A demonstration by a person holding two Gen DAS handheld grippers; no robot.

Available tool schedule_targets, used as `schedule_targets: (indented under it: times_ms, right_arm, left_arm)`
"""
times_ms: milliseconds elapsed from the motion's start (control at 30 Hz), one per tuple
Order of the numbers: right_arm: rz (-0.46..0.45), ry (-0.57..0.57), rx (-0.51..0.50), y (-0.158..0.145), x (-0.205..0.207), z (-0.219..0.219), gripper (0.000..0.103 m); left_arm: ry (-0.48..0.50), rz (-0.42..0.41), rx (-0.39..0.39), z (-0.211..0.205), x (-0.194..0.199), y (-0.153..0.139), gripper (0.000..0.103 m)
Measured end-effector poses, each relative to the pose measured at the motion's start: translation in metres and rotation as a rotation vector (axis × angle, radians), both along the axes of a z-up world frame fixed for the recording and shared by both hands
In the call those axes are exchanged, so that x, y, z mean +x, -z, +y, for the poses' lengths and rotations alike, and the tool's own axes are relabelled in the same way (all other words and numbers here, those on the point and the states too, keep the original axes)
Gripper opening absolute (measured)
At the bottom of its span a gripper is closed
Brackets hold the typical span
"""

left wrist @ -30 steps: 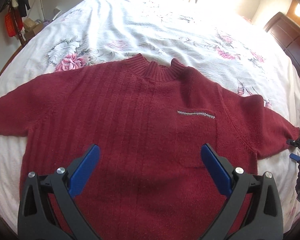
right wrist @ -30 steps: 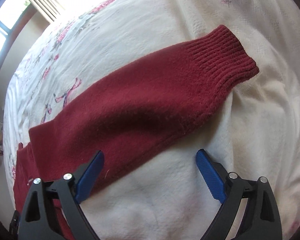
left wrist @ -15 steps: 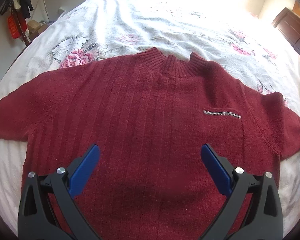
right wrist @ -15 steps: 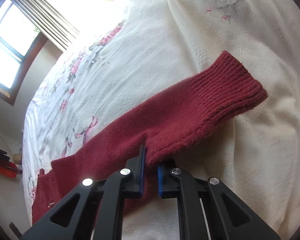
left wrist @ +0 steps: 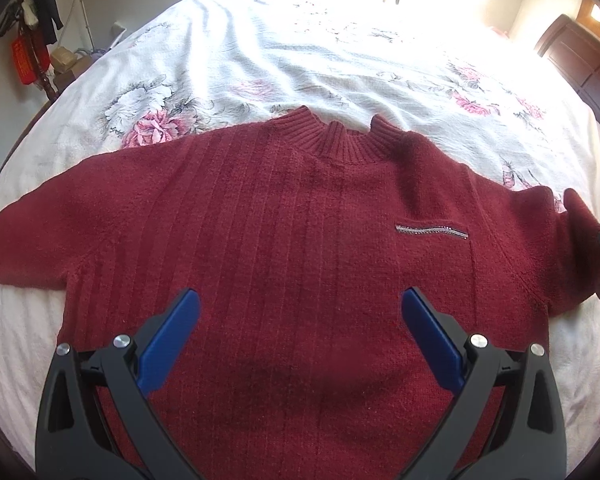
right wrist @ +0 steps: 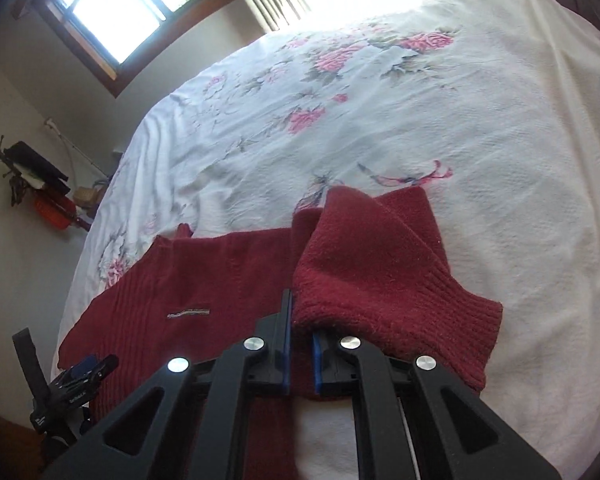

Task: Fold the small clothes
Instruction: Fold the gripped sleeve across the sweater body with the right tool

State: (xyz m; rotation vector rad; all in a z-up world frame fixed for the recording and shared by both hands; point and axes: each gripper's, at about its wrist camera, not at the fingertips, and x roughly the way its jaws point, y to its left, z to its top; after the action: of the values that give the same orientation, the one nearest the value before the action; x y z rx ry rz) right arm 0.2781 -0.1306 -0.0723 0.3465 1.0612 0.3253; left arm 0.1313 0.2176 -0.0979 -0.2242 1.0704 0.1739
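— Floral bedspread (left wrist: 260,52) carries the red sweater (left wrist: 300,240), lying flat?
— Yes. Right tongs (right wrist: 300,344) are clenched on its sleeve (right wrist: 380,264); left tongs (left wrist: 300,336) hover released above it.

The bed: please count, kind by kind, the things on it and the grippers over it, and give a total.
Dark red ribbed knit sweater: 1
White floral bedspread: 1
Black two-finger grippers with blue pads: 2, the left gripper open, the right gripper shut on the sweater's sleeve
Total: 4
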Motion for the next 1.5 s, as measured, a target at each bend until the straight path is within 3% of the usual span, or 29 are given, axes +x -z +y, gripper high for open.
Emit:
schedule_targets:
  times_ms: [233,367,533,600,733,967,1167,1200,1233,1300,1367,1433,1500]
  right_arm:
    - [-0.004,-0.197,0.032,0.012,-0.012,0.089,0.007]
    - [0.030,-0.290,-0.006,0.034,-0.020,0.131,0.008]
    - [0.110,-0.372,-0.050,0.062,-0.029,0.143,0.027]
    - [0.150,-0.440,-0.018,0.063,-0.036,0.136,0.039]
    - [0.146,-0.471,0.028,0.047,-0.046,0.090,0.040]
    - [0.098,-0.193,0.088,0.030,-0.041,-0.019,0.043]
    - [0.124,-0.123,0.097,0.046,-0.038,-0.038,0.043]
    - [0.123,-0.127,0.089,0.047,-0.038,-0.037,0.043]
    - [0.118,-0.131,0.076,0.047,-0.039,-0.035,0.043]
    - [0.109,-0.131,0.057,0.047,-0.038,-0.029,0.043]
    - [0.100,-0.118,0.060,0.046,-0.036,-0.028,0.044]
    - [0.096,-0.110,0.071,0.046,-0.036,-0.028,0.044]
    - [0.093,-0.102,0.078,0.045,-0.036,-0.029,0.044]
  left_arm:
    - [-0.006,-0.013,-0.055,0.006,0.003,-0.004,0.100]
    - [-0.003,-0.009,-0.074,0.007,0.004,-0.003,0.100]
    - [0.004,0.010,-0.100,0.004,0.006,0.005,0.100]
    - [0.009,0.022,-0.123,0.002,0.007,0.009,0.100]
    - [0.036,0.034,-0.175,-0.013,0.013,0.014,0.100]
    - [0.132,0.082,-0.280,-0.076,0.035,0.029,0.100]
    - [0.124,0.132,-0.354,-0.111,0.048,0.047,0.099]
    - [0.126,0.128,-0.365,-0.114,0.049,0.048,0.093]
    - [0.137,0.126,-0.383,-0.117,0.050,0.049,0.074]
    - [0.153,0.136,-0.466,-0.122,0.053,0.053,0.047]
    - [0.127,0.118,-0.484,-0.121,0.052,0.053,0.034]
    - [0.131,0.092,-0.472,-0.118,0.050,0.050,0.014]
    - [0.123,0.047,-0.473,-0.108,0.046,0.041,0.012]
